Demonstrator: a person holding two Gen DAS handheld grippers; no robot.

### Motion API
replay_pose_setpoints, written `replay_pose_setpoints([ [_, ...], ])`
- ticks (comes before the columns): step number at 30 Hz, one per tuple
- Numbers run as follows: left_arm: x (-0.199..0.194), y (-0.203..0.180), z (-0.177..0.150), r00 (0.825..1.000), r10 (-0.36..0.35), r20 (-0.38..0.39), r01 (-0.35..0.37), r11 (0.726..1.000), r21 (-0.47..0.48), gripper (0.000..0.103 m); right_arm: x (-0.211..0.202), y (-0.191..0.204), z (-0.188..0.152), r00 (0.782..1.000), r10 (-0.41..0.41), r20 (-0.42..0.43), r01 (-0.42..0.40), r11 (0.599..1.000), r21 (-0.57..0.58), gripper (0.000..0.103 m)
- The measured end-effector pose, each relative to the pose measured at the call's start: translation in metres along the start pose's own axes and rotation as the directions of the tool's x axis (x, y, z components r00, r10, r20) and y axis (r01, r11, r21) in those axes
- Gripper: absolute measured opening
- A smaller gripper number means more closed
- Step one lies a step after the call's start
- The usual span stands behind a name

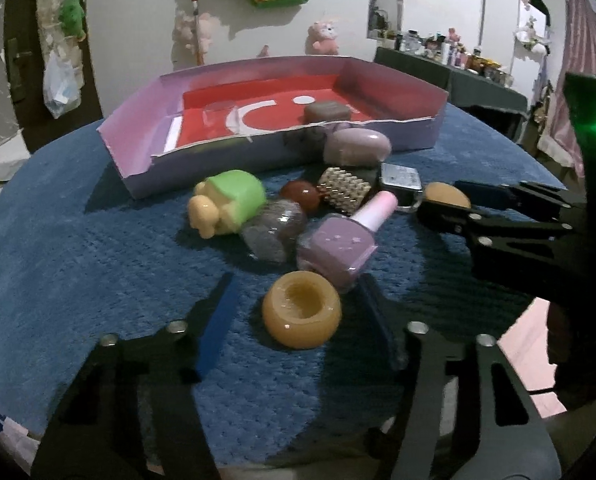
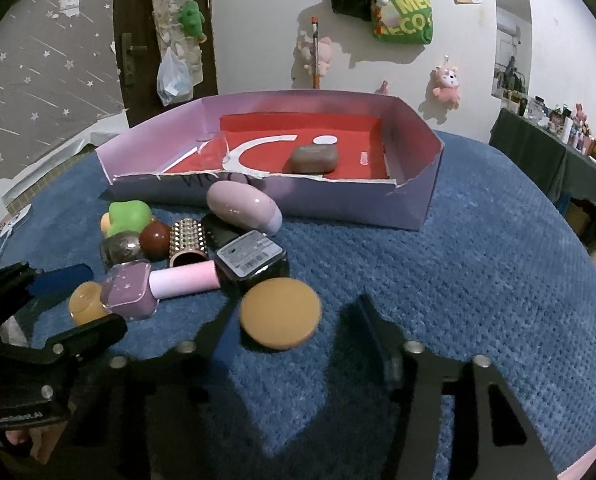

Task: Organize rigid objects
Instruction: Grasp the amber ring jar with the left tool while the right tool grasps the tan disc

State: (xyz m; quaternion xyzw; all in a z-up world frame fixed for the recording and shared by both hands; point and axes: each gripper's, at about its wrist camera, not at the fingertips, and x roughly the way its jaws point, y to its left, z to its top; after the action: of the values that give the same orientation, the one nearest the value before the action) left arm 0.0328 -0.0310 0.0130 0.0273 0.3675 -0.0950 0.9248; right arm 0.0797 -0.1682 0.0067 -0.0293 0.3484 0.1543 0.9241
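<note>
One box (image 1: 145,152) is sitting at the bench's (image 1: 77,260) far side, a brown case (image 1: 325,112) lying inside. Your left gripper (image 1: 298,312) fingers are spreading wide around an orange cup (image 1: 302,310); your right gripper (image 2: 293,320) fingers are gaping around an orange lid (image 2: 280,311).

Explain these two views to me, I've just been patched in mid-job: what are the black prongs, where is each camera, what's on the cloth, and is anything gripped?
No robot here: a person holds a two-finger gripper in each hand, each carrying a forward-looking fisheye camera.

Left wrist view: the left gripper is open, straddling an orange donut-shaped jar without touching it.

Right wrist view: the right gripper is open around a flat orange disc.

Nothing is gripped.

On the blue cloth lies a pile: a purple nail polish bottle, a green toy, a studded tube, a lilac oval case. Behind stands a purple-sided box holding a brown case.
</note>
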Motion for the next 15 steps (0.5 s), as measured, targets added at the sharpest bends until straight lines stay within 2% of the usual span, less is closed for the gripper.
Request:
replay_pose_setpoints([
  [3, -0.002, -0.004, 0.000, 1.000, -0.021, 0.005, 0.020, 1.000, 0.016, 0.036, -0.001, 0.001, 0.001, 1.000, 0.019, 0.000, -0.019, 1.000, -0.004, 0.042],
  [6, -0.005, -0.007, 0.000, 1.000, -0.018, 0.012, 0.017, 0.999, 0.033, 0.035, -0.002, 0.004, 0.000, 1.000, 0.019, -0.001, -0.019, 1.000, -0.016, 0.040],
  [15, -0.015, 0.003, 0.004, 0.998, -0.046, 0.034, 0.047, 0.999, -0.014, 0.035, -0.012, -0.003, 0.000, 0.998, 0.067, -0.001, -0.067, 0.997, 0.030, 0.040],
])
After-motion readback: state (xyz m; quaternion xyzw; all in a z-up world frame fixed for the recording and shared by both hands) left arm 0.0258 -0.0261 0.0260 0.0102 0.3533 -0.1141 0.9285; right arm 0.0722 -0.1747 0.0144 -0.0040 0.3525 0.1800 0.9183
